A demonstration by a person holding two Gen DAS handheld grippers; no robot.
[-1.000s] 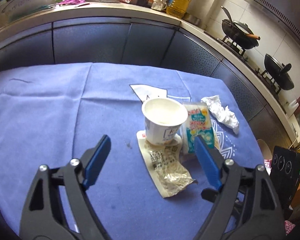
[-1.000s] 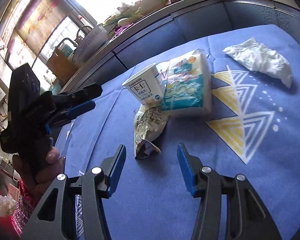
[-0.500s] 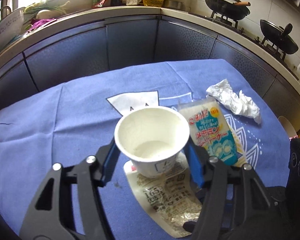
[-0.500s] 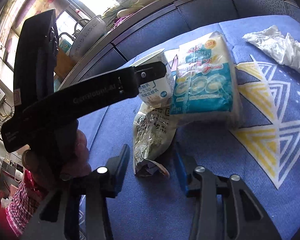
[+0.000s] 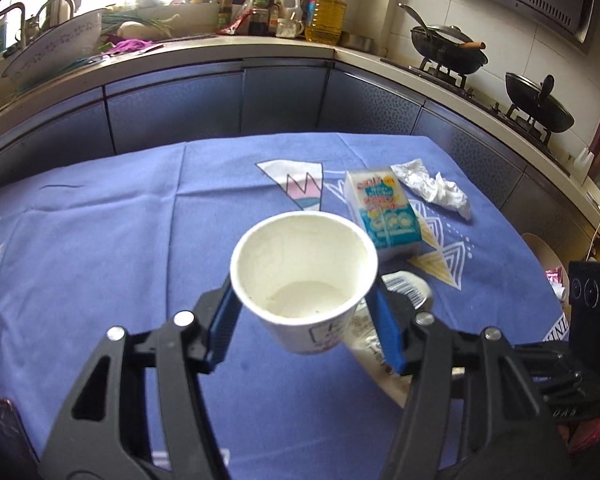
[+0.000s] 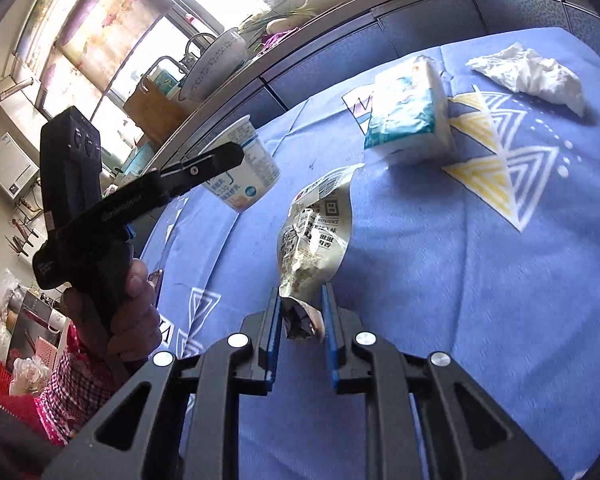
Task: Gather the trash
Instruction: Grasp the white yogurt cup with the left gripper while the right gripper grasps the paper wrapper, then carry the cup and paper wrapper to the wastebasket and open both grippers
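Observation:
My left gripper (image 5: 302,296) is shut on a white paper cup (image 5: 304,264), pads on both sides of its wall, and holds it clear above the blue tablecloth (image 5: 100,248). From the right wrist view the cup (image 6: 248,168) hangs tilted in the left gripper (image 6: 220,160), held by a person's hand. The jaws of my right gripper (image 6: 300,312) are closing, and their pads press on the crumpled near end of a beige printed wrapper (image 6: 316,232). A blue-and-white packet (image 6: 408,116) and a crumpled white tissue (image 6: 528,72) lie farther back on the cloth.
A curved kitchen counter (image 5: 220,56) with bottles, a bowl and a sink runs behind the table. Two black woks (image 5: 448,52) sit on the stove at right. A black device (image 5: 592,292) stands at the table's right edge; a phone (image 5: 4,432) lies near left.
The left gripper closed around the cup and lifted it off the wrapper, carrying it left. The right gripper moved in and narrowed onto the wrapper's near end.

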